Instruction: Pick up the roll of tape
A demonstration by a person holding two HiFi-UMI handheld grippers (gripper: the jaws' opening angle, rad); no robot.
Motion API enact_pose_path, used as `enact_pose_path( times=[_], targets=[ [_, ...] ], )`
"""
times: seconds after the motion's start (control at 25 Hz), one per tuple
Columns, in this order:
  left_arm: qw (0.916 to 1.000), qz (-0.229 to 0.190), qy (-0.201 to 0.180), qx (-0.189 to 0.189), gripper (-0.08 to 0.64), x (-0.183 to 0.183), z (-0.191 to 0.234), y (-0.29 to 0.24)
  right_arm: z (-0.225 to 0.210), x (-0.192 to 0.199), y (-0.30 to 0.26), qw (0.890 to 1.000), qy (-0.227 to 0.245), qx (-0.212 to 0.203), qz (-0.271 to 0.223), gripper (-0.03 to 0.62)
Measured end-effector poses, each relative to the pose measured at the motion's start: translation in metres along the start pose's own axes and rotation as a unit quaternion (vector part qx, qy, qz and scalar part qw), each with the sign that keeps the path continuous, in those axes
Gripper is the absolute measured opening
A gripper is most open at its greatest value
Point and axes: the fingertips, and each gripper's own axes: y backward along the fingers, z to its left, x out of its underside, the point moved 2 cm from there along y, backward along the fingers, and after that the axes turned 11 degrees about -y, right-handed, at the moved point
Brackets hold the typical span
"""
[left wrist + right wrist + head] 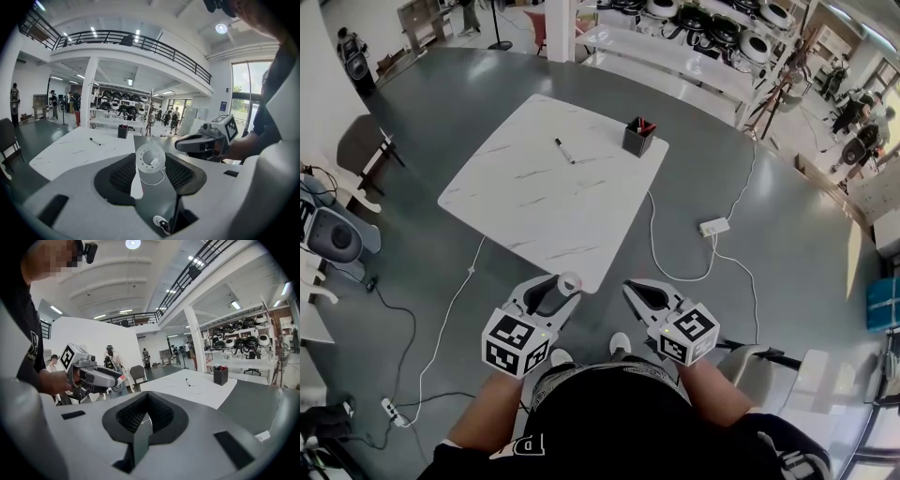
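A clear roll of tape (150, 159) with a white core sits clamped between the pads of my left gripper (151, 174), held in the air short of the table's near corner. In the head view the roll of tape (570, 279) shows at the tip of the left gripper (565, 286). My right gripper (632, 290) hovers beside it at the same height. Its jaws are shut together with nothing between them, as the right gripper view shows at the right gripper (142, 422).
A white marble table (534, 202) stands ahead, carrying a black marker (564, 151) and a dark pen holder (638, 137). On the grey floor lie a power strip (713, 226) and white cables. A chair (358, 142) stands at the left.
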Motion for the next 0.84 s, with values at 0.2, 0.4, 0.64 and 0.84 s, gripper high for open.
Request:
enact_pose_path(
  times=[0.2, 0.4, 0.64, 0.84],
  targets=[
    [1.0, 0.001, 0.0, 0.003, 0.207, 0.0012, 0.0008, -0.0005, 0.0016, 0.0009, -0.0023, 1.0, 0.005, 0.001, 0.001, 0.003],
    [1.0, 0.001, 0.001, 0.005, 0.207, 0.0019, -0.0011, -0.0007, 0.002, 0.0019, 0.0, 1.0, 0.003, 0.004, -0.001, 0.003],
    [1.0, 0.001, 0.002, 0.007, 0.207, 0.0036, -0.0007, -0.0016, 0.0015, 0.0032, -0.0003, 1.0, 0.001, 0.008, -0.002, 0.003],
    [1.0, -0.001, 0.003, 0.009, 0.207, 0.0045, 0.0035, 0.0007, 0.0042, 0.0037, -0.0048, 1.0, -0.001, 0.01, -0.001, 0.003]
  ],
)
